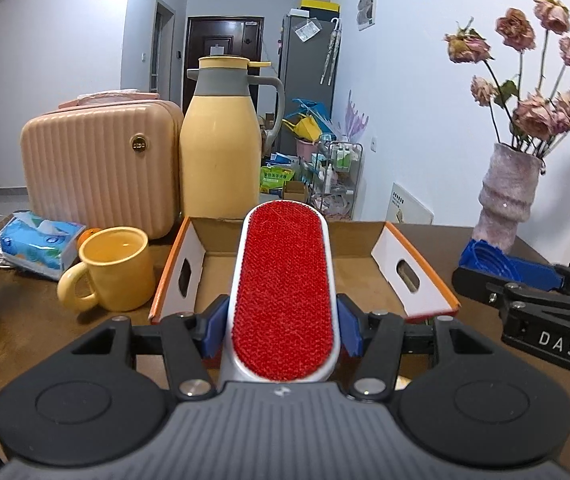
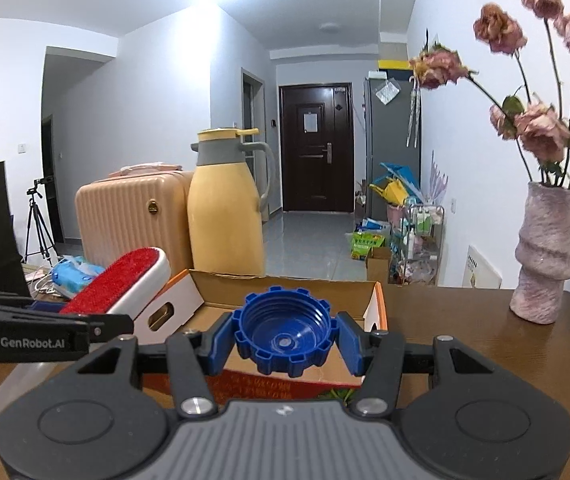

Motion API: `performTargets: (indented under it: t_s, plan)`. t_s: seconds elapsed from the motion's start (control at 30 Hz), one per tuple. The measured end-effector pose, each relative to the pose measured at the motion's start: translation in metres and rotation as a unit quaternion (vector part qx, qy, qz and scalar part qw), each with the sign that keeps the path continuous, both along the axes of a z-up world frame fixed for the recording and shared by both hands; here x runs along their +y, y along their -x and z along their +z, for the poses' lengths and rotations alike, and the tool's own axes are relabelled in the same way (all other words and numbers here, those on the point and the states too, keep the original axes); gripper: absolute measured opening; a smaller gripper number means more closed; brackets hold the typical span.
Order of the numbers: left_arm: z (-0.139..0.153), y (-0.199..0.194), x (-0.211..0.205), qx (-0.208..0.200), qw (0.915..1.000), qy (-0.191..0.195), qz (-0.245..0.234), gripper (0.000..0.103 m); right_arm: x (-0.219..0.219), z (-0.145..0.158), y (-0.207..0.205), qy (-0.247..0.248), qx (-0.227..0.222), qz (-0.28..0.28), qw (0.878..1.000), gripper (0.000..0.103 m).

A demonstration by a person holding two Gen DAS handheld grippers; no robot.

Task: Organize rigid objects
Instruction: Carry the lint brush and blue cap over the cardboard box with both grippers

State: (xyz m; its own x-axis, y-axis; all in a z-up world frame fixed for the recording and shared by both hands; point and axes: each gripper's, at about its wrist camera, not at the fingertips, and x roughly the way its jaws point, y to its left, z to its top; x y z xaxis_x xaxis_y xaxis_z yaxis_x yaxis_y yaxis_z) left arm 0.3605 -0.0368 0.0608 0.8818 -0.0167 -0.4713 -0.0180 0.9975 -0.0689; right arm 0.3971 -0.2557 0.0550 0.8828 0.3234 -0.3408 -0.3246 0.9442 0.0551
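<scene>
My left gripper (image 1: 283, 332) is shut on a lint brush (image 1: 283, 288) with a red pad and white body, held above the near edge of an open cardboard box (image 1: 421, 276). The brush also shows in the right wrist view (image 2: 121, 280), left of the box (image 2: 377, 308). My right gripper (image 2: 285, 344) is shut on a blue ribbed plastic cap (image 2: 283, 330), open side facing the camera, held over the box's near edge. The cap also shows in the left wrist view (image 1: 497, 260), to the right of the box.
On the brown table (image 1: 25, 320) stand a yellow mug (image 1: 113, 272), a yellow thermos jug (image 1: 221, 148), a pink case (image 1: 101, 168), a tissue pack (image 1: 37, 244) and a vase of dried roses (image 1: 505, 196). A hallway with clutter lies behind.
</scene>
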Motion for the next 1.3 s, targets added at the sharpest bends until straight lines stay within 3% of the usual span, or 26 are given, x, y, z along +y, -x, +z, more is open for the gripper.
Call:
performTargets:
  t_s: [0.6,0.87,1.1,1.3]
  plan:
    - [-0.014,-0.097,0.009,0.017,0.9996,0.003,0.023,0.057,0.008,-0.009,-0.098,0.04,0.027,0.01,0.999,0.053]
    - [-0.028,-0.136,0.019,0.042,0.9985,-0.001,0.035,0.057,0.023,-0.028,-0.137,0.057,0.055,0.027,0.996,0.053]
    - [-0.044,-0.153,0.027,0.071,0.9963,-0.01,0.049,0.057,0.04,-0.057,-0.153,0.074,0.095,0.044,0.992,0.053]
    - [-0.051,-0.158,0.026,0.084,0.9949,-0.023,0.051,0.057,0.043,-0.065,-0.156,0.064,0.103,0.046,0.992,0.053]
